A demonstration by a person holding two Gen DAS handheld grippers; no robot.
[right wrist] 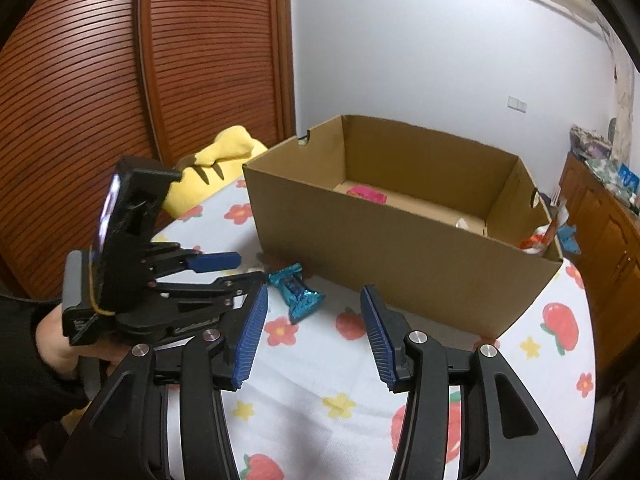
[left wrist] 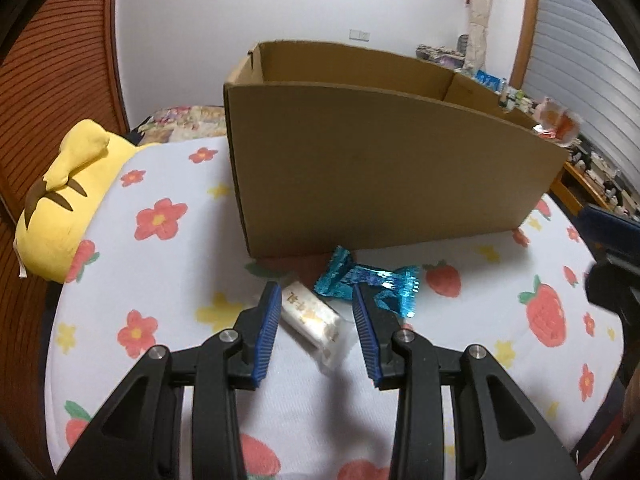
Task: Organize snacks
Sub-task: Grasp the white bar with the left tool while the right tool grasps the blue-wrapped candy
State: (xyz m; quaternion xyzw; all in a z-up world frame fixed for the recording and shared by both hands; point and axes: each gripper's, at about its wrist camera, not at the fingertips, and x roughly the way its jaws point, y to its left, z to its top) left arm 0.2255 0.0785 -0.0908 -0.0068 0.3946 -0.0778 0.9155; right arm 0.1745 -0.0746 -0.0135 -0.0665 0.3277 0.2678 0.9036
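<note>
left claw: apart, white snack packet lying between its fingers, unpressed | right claw: apart, empty | blue foil candies just ahead of both | cardboard box beyond, on flowered bedsheet

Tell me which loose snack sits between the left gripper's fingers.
The white-wrapped snack, lying between the open left gripper fingers, untouched. The blue foil snacks lie beyond the fingertips, nearer the cardboard box.

Home bedroom, plush toy, louvred wardrobe
</note>
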